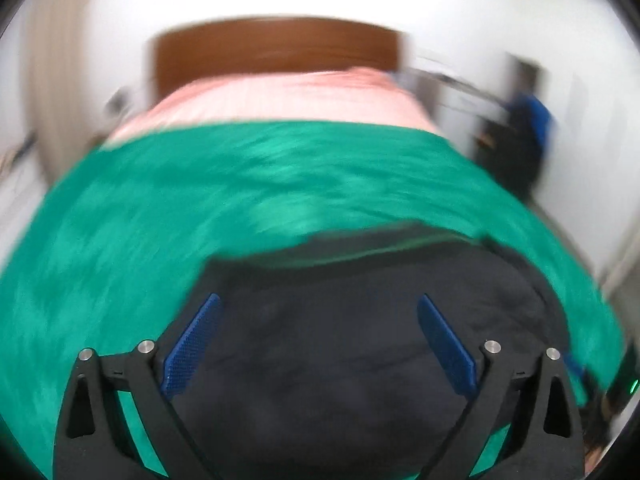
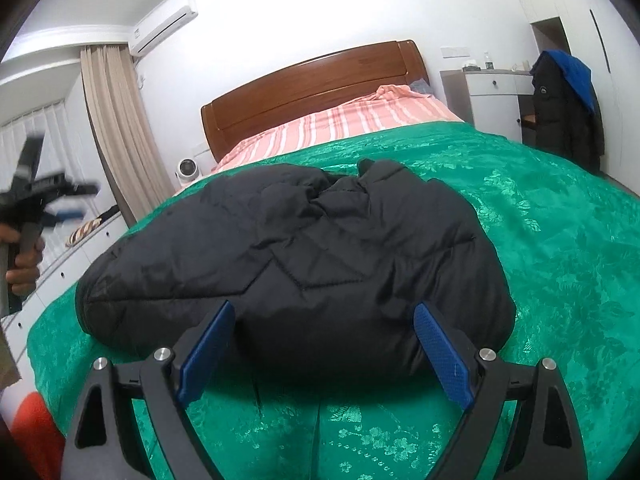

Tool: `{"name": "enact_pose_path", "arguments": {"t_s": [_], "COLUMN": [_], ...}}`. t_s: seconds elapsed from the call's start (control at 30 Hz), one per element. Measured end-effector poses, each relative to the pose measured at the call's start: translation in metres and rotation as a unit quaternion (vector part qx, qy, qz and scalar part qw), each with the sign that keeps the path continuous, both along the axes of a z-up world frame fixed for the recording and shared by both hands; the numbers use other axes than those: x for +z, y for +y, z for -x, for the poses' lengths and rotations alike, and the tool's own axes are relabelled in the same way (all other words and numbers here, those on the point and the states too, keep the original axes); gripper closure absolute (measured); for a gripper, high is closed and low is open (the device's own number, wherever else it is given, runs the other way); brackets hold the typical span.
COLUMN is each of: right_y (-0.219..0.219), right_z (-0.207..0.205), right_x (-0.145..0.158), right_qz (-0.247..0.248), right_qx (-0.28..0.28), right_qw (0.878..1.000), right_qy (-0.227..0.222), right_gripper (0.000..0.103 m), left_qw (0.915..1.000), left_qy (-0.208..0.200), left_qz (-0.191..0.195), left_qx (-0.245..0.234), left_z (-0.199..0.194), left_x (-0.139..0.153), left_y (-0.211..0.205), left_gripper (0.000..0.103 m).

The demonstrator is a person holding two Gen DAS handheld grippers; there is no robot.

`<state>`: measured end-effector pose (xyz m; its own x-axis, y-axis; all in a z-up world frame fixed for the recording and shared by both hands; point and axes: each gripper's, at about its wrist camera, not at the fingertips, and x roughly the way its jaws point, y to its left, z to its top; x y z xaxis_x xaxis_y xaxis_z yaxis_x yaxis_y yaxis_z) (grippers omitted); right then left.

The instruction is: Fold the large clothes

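Right now a black quilted puffer jacket (image 2: 296,264) lies bundled in a rounded heap on the green patterned satin bedspread (image 2: 560,240) of a bed with a brown wooden headboard (image 2: 312,88) and a pink striped sheet (image 2: 340,124) showing near the pillows. Near the bed's front edge, the right gripper (image 2: 325,350) stands wide, its blue textured pads (image 2: 442,356) spread either side of the jacket's near edge without pressing on it; nothing is clamped between them. In the blurred left wrist view the left gripper (image 1: 318,346) is likewise spread wide and empty, with the same jacket (image 1: 340,340) beneath and beyond it. From the right wrist view, that gripper (image 2: 40,192) appears at the far left, off the bed's side, held up by a hand (image 2: 22,260). Farther back hang a beige curtain (image 2: 116,128), a white wall air conditioner (image 2: 166,30) and, at the right, a dark coat with blue lining (image 2: 568,108) beside a white cabinet (image 2: 492,96).
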<state>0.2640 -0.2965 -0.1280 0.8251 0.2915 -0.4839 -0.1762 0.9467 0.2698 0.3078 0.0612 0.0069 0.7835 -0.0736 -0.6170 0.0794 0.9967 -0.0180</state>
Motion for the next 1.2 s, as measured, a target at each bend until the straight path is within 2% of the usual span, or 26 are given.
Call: {"name": "enact_pose_path", "arguments": {"t_s": [0.07,0.13,0.2,0.27,0.33,0.43,0.53,0.63,0.73,0.8,0.87,0.93,1.03,1.1,1.2], "right_y": [0.0,-0.001,-0.003,-0.006,-0.01,-0.016,-0.024,-0.028,-0.028,-0.026,-0.025,-0.023,-0.023,-0.024,-0.025], "right_z": [0.002,0.003,0.004,0.005,0.005,0.005,0.007,0.006,0.002,-0.001,-0.003,-0.003,-0.002,-0.001,0.001], "right_x": [0.001,0.001,0.001,0.002,0.003,0.006,0.011,0.013,0.011,0.007,0.005,0.005,0.006,0.006,0.008], "right_qz": [0.003,0.005,0.005,0.004,0.0,-0.011,-0.024,-0.031,-0.035,-0.033,-0.027,-0.025,-0.025,-0.026,-0.03], "right_qx": [0.001,0.001,0.001,0.0,-0.002,-0.006,-0.012,-0.016,-0.015,-0.013,-0.011,-0.007,-0.004,-0.003,-0.002], "right_qw": [1.0,1.0,1.0,1.0,1.0,1.0,0.999,0.999,0.999,0.999,1.0,1.0,1.0,1.0,0.999], "right_qy": [-0.001,-0.001,-0.002,-0.005,-0.006,-0.011,-0.021,-0.025,-0.018,-0.01,-0.006,-0.006,-0.008,-0.01,-0.011], "right_gripper": [0.013,0.013,0.013,0.013,0.013,0.013,0.013,0.013,0.013,0.013,0.013,0.013,0.013,0.013,0.013], "left_qw": [0.9984,0.9937,0.9851,0.9869,0.988,0.9863,0.9936,0.9954,0.9908,0.9823,0.9841,0.9847,0.9861,0.989,0.9888], "left_qy": [0.0,0.048,0.095,0.073,0.085,0.103,0.062,0.053,0.078,0.151,0.15,0.149,0.127,0.099,0.068], "left_qz": [-0.051,-0.097,-0.139,-0.141,-0.126,-0.125,-0.092,-0.079,-0.109,-0.109,-0.095,-0.09,-0.107,-0.107,-0.115], "left_qx": [-0.024,-0.029,-0.035,-0.029,-0.026,-0.03,-0.022,-0.005,0.019,0.011,0.009,0.008,0.0,-0.024,-0.066], "left_z": [-0.017,-0.041,-0.056,-0.051,-0.051,-0.05,-0.054,-0.079,-0.122,-0.149,-0.146,-0.144,-0.13,-0.098,-0.037], "left_x": [-0.015,-0.057,-0.118,-0.136,-0.132,-0.112,-0.065,-0.047,-0.071,-0.117,-0.124,-0.12,-0.099,-0.076,-0.059], "left_y": [-0.043,-0.07,-0.08,-0.079,-0.075,-0.074,-0.065,-0.059,-0.056,-0.054,-0.055,-0.054,-0.051,-0.053,-0.062], "left_gripper": [0.004,0.003,0.002,0.001,0.001,0.003,0.002,0.002,0.002,0.001,0.0,0.002,0.006,0.006,0.003]}}
